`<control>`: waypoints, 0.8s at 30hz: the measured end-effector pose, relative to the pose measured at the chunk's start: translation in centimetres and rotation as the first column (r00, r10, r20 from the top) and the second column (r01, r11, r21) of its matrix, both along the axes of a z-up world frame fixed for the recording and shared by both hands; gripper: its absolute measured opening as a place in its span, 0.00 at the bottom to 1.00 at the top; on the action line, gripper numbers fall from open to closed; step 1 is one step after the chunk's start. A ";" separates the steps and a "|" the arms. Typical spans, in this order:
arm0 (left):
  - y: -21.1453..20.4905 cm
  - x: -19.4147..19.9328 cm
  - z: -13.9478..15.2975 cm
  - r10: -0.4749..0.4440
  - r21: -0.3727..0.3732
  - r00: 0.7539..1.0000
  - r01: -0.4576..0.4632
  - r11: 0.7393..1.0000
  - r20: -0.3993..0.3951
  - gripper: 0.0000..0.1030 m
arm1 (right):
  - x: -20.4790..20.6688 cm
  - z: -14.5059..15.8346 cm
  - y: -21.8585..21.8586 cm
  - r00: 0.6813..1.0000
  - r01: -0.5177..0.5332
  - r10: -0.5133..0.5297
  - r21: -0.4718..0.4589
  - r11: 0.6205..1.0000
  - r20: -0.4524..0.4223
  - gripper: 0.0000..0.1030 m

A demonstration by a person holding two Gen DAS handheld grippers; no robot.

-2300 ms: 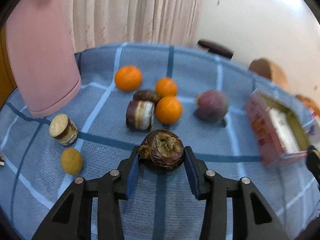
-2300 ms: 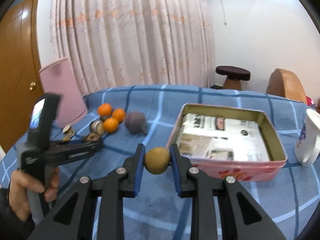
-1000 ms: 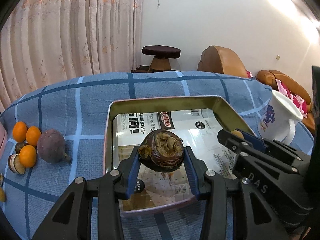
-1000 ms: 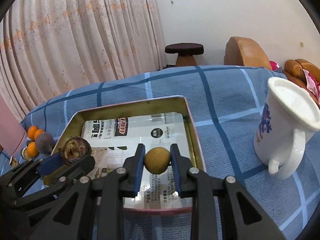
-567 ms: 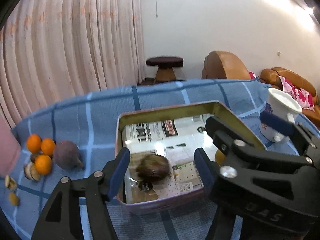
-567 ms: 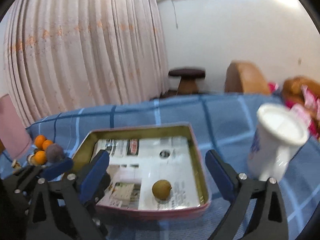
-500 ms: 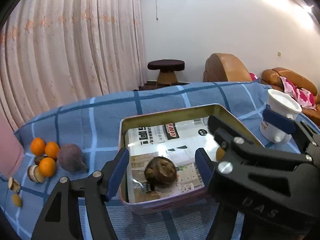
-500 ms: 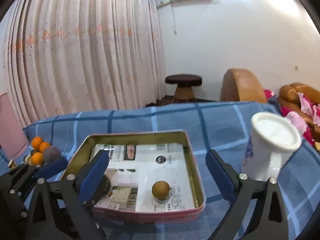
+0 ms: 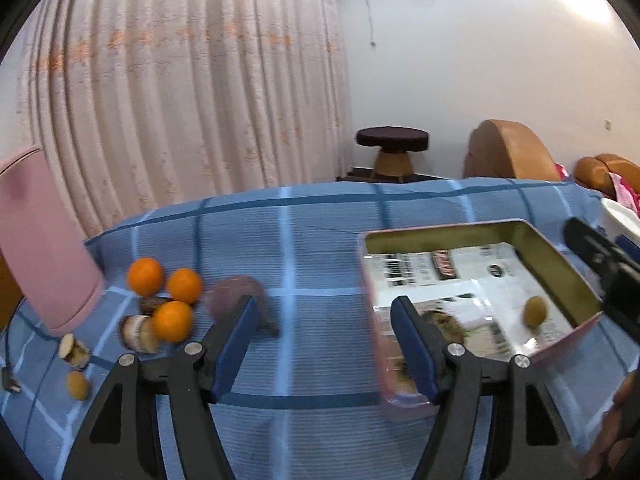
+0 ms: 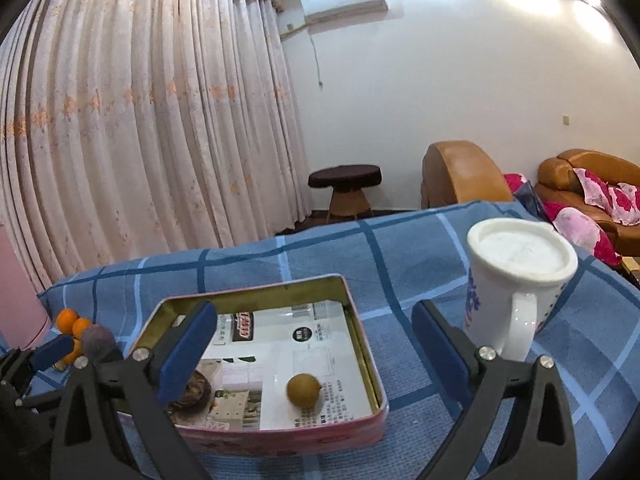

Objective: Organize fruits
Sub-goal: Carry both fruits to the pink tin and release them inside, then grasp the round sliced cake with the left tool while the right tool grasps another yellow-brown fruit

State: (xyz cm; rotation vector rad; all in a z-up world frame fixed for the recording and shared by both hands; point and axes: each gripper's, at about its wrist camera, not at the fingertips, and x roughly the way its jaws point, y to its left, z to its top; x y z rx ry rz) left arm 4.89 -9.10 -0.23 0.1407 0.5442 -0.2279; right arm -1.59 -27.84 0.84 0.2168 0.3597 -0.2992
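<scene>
A pink tin tray (image 9: 560,258) (image 10: 360,328) lined with printed paper holds a dark brown mangosteen (image 9: 444,322) (image 10: 196,390) and a small tan longan (image 9: 535,311) (image 10: 304,390). My left gripper (image 9: 324,332) is open and empty over the cloth left of the tray. My right gripper (image 10: 316,340) is open and empty above the tray. Three oranges (image 9: 173,321), a purple fruit (image 9: 236,300), cut brown pieces (image 9: 138,334) and a small tan fruit (image 9: 77,385) lie on the cloth at the left; they also show in the right wrist view (image 10: 76,330).
A blue checked cloth (image 9: 320,240) covers the table. A white mug (image 10: 516,284) stands right of the tray. A pink cylinder (image 9: 40,248) stands at the far left. A stool (image 10: 344,188) and sofas (image 10: 580,184) are beyond the table.
Both grippers opened and dropped their fruits in the tray, then drew back. The left gripper has swung left, toward the fruit pile.
</scene>
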 end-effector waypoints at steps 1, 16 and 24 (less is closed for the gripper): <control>0.6 0.1 0.0 0.009 -0.003 1.000 -0.009 1.000 -0.001 0.68 | -0.1 0.0 0.1 1.000 -0.008 0.008 0.010 1.000 0.005 0.97; 11.3 2.4 -1.1 0.226 -0.018 0.972 -0.228 0.974 -0.071 0.68 | 1.2 -0.3 6.1 0.988 -0.145 0.144 -0.015 0.989 -0.050 0.89; 18.0 2.8 -1.0 0.322 -0.027 0.941 -0.326 0.945 -0.100 0.68 | 2.4 -0.8 11.8 0.948 -0.301 0.299 -0.003 0.954 -0.105 0.80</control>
